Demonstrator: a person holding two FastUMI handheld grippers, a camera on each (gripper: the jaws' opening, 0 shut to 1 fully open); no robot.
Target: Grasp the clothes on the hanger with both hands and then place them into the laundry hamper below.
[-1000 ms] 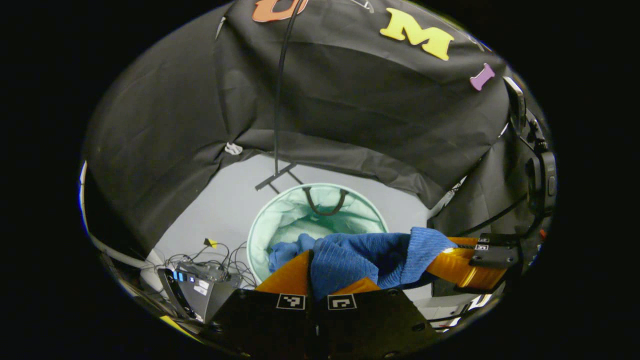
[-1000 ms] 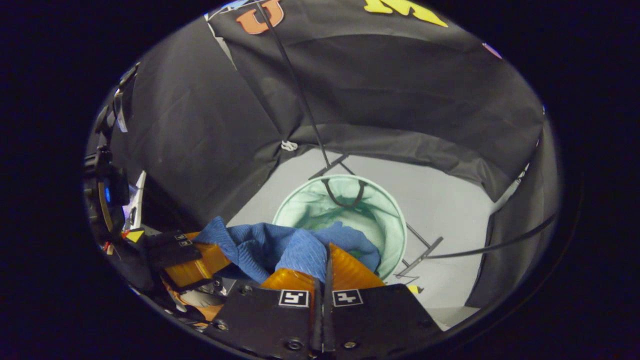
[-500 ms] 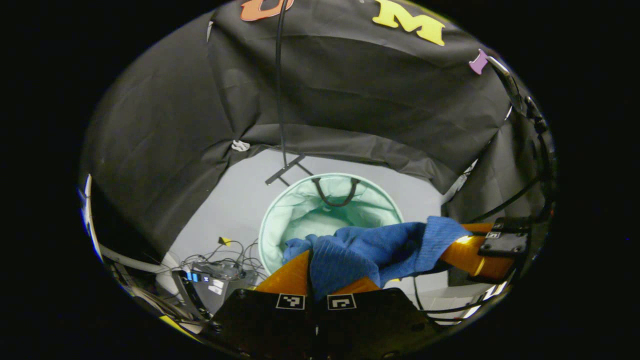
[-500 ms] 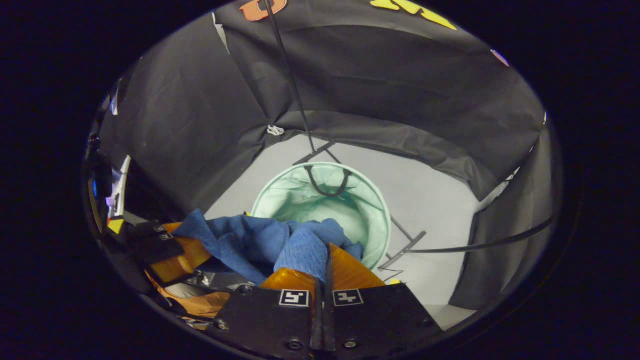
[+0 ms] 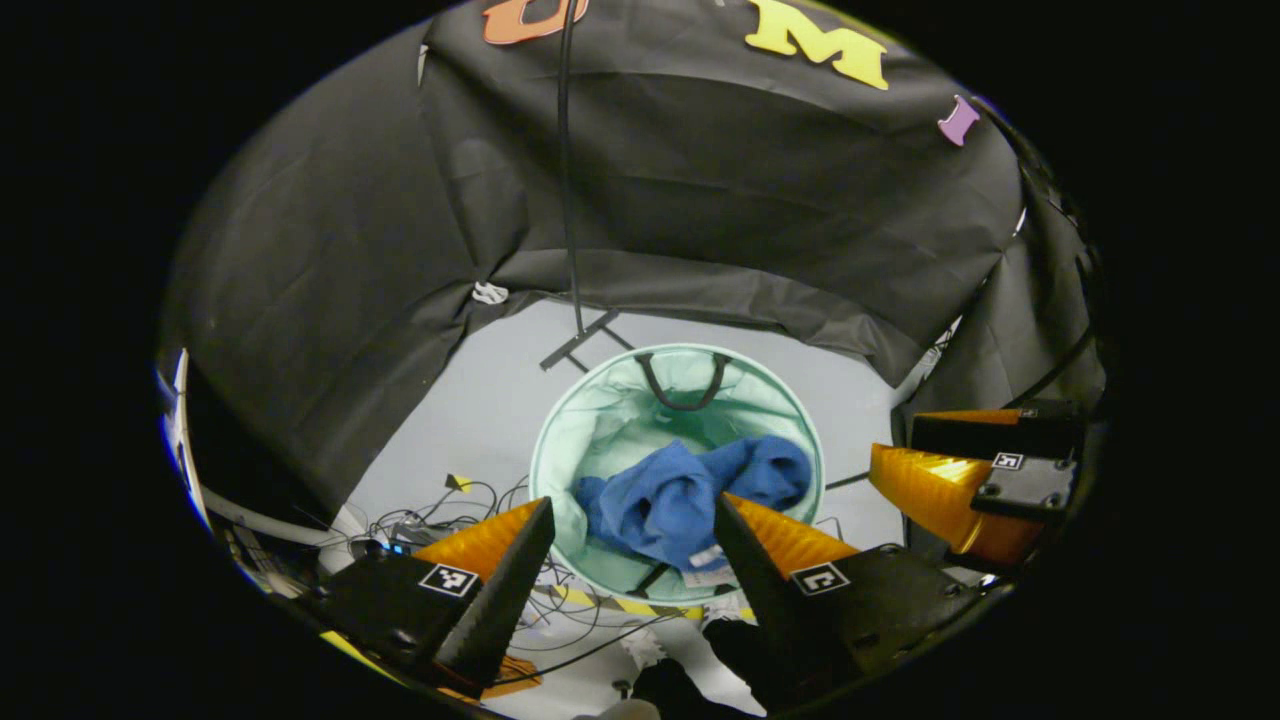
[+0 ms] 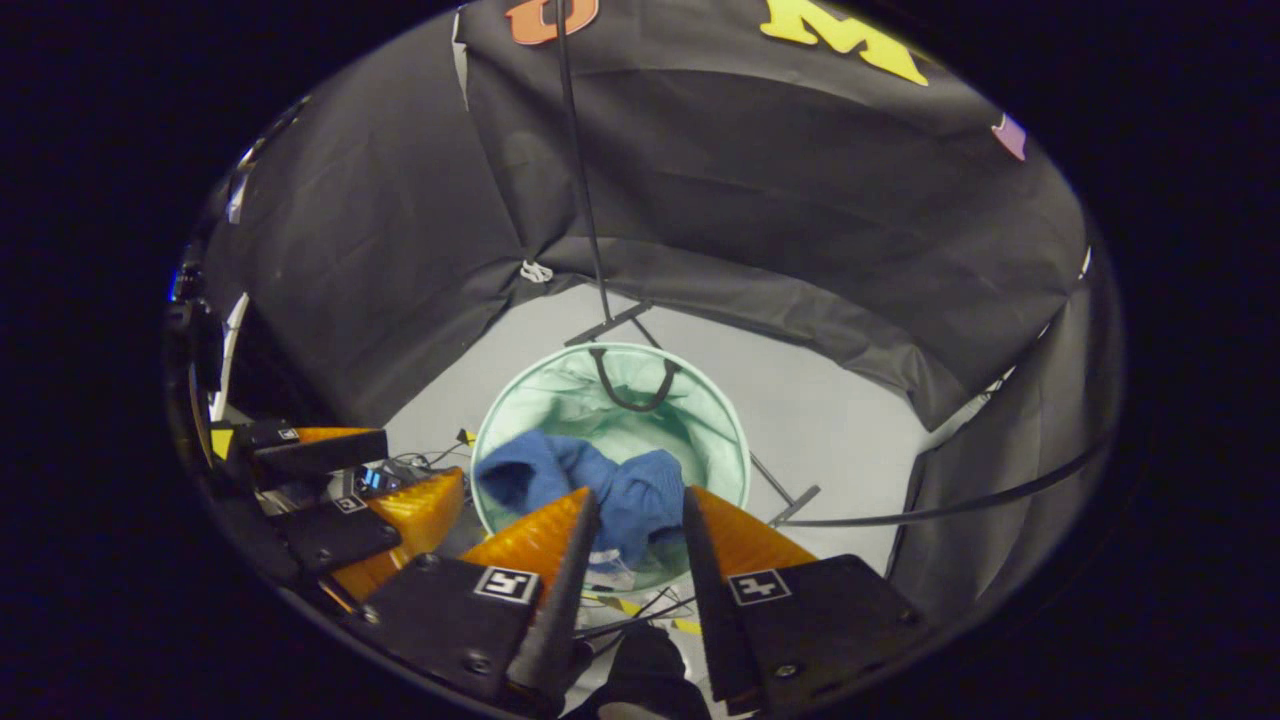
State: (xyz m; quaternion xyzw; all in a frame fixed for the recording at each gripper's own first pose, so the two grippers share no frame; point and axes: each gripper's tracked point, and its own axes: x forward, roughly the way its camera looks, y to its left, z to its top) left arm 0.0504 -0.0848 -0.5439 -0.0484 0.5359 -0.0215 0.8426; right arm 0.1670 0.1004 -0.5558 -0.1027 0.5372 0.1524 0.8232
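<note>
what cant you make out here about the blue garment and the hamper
- Left gripper view: the left tongs cover the near edge of the blue garment and the near rim of the hamper.
- Right gripper view: the hamper's bottom lies under the garment.
- Garment type: too bunched to tell.

A recording booth, not a home: black cloth [image 5: 700, 200] hangs as walls around a plain pale grey floor [image 6: 830, 400], pinned at a seam with a white clip [image 5: 489, 293]. A tangle of cables and a small lit device [image 5: 400, 525] sits on the floor by the mint pop-up hamper [image 5: 590, 450], and a thin black stand pole [image 6: 580, 180] rises behind it
</note>
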